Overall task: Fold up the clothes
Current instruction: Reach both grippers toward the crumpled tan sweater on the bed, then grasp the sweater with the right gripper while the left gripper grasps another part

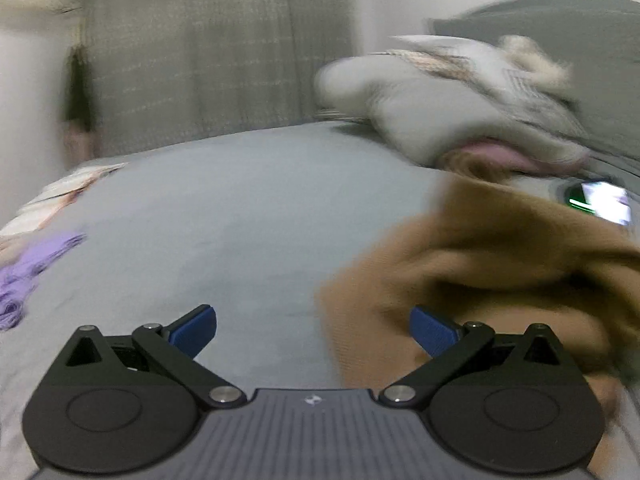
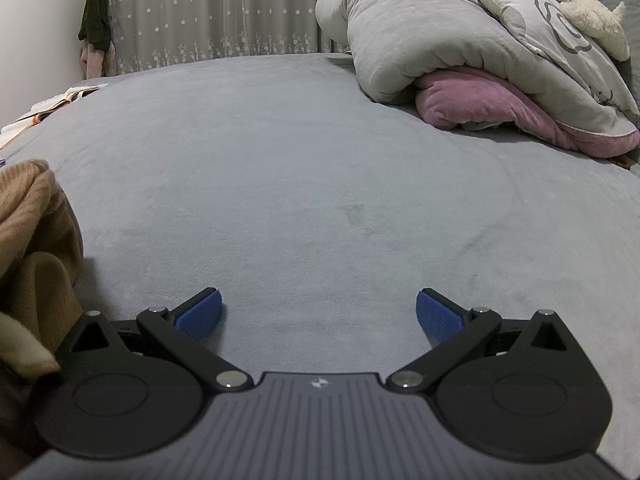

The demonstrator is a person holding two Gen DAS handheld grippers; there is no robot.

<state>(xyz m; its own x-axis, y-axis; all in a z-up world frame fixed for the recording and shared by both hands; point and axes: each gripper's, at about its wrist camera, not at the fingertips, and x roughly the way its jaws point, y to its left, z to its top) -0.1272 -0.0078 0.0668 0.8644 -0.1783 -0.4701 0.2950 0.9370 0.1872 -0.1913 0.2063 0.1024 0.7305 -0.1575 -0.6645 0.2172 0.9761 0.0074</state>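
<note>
Though the left wrist view is smeared by motion, the left gripper [image 1: 313,330] shows fingers spread wide, nothing between them. A tan knit garment [image 1: 480,280] lies bunched on the grey bed [image 1: 240,220], just right of the fingers; a purple cloth [image 1: 28,276] sits at the left edge. No containers seen.

Right wrist view: right gripper [image 2: 319,314] fingers spread, empty, over bare sheet; the tan garment sits crumpled at far left. Judged soft, light, floppy; best pinched at a hem or cuff edge. Rolled duvet [image 2: 460,48] lies well beyond.
</note>
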